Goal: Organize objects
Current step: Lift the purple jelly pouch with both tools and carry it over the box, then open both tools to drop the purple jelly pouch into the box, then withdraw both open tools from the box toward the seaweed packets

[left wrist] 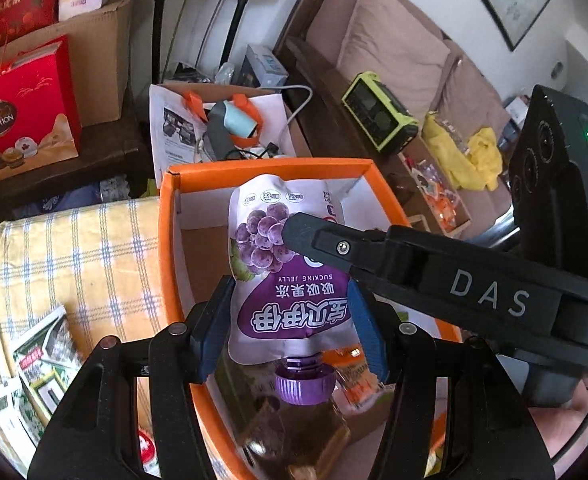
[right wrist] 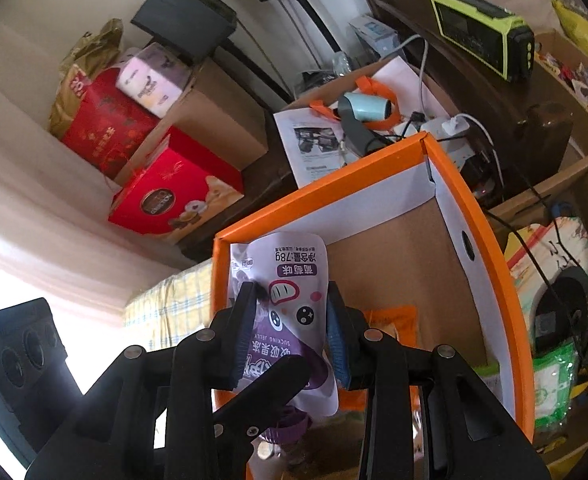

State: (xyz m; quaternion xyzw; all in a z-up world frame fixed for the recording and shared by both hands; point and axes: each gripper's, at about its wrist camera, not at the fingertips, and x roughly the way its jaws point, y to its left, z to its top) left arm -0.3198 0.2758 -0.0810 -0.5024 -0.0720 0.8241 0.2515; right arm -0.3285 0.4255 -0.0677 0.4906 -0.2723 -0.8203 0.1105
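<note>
Grape jelly pouch (left wrist: 277, 280), the purple-and-white kind with a purple screw cap (left wrist: 305, 386), hangs cap-down over the orange box (left wrist: 165, 240), gripped from two sides at once. Left gripper (left wrist: 289, 330) has its blue pads squeezed on the pouch's lower edges, just above the cap. Right gripper (right wrist: 289, 334) is clamped on the same pouch higher up, its pads pinching the printed face; seen from the left camera, one of its black fingers (left wrist: 306, 232) lies across the grape picture. Beneath the pouch, inside the orange box, sits an orange snack packet (right wrist: 390, 320) on the brown floor, and a glass bottle of amber liquid (left wrist: 294, 436) shows under the cap. Left of the box runs a yellow checked cloth (left wrist: 73, 260) with green-printed packets (left wrist: 41, 356) on it. Beyond the box's far wall stands a cardboard carton holding a pale blue hair dryer (left wrist: 233, 122), and further left a red chocolate gift box (left wrist: 21, 112).
</note>
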